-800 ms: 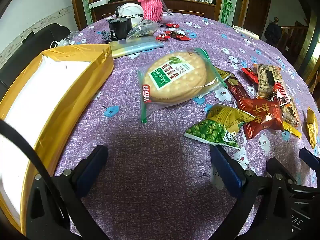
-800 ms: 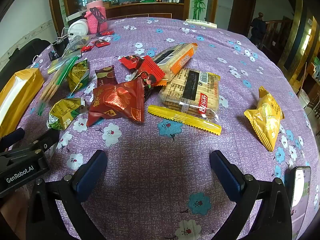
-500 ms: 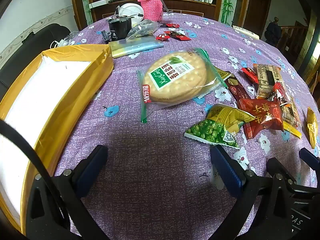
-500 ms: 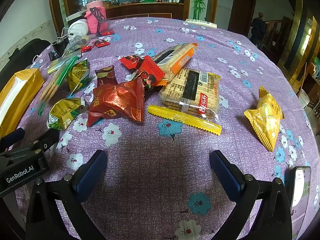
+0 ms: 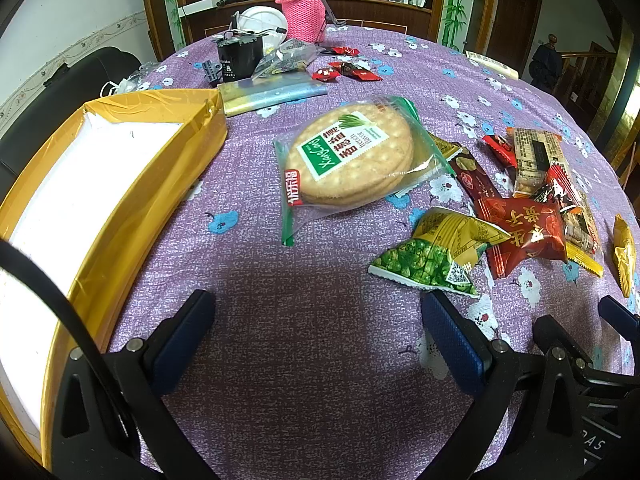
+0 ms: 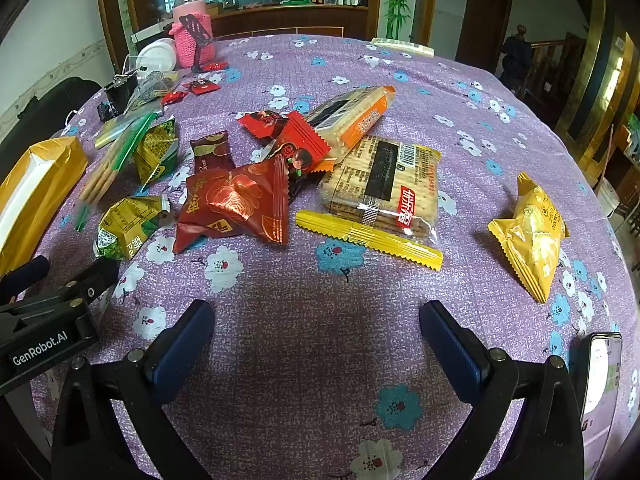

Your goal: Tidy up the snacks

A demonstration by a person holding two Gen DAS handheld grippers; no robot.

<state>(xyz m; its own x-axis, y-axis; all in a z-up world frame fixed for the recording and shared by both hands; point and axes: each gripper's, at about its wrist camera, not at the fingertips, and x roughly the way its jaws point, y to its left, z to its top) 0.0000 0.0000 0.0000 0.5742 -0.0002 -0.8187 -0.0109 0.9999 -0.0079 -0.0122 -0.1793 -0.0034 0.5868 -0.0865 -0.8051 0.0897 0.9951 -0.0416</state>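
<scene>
Snack packs lie scattered on a purple flowered tablecloth. A round cracker pack (image 5: pixel 352 158) sits ahead of my left gripper (image 5: pixel 316 316), which is open and empty above bare cloth. A green pea bag (image 5: pixel 432 256) lies to its right, beside a red pouch (image 5: pixel 524 232). A gold-edged box (image 5: pixel 132 184) with a white inside stands on the left. My right gripper (image 6: pixel 316 316) is open and empty too. Ahead of it are the red pouch (image 6: pixel 236 204), a square biscuit pack (image 6: pixel 384 184) with a yellow seam, and a yellow bag (image 6: pixel 532 232) at the right.
A pink knitted bottle cover (image 5: pixel 302 12), a white lid (image 5: pixel 264 20), a black pot (image 5: pixel 238 56) and small red candies (image 5: pixel 348 70) crowd the far side. A phone (image 6: pixel 600 380) lies at the near right. The left gripper's body (image 6: pixel 44 320) shows at the left edge.
</scene>
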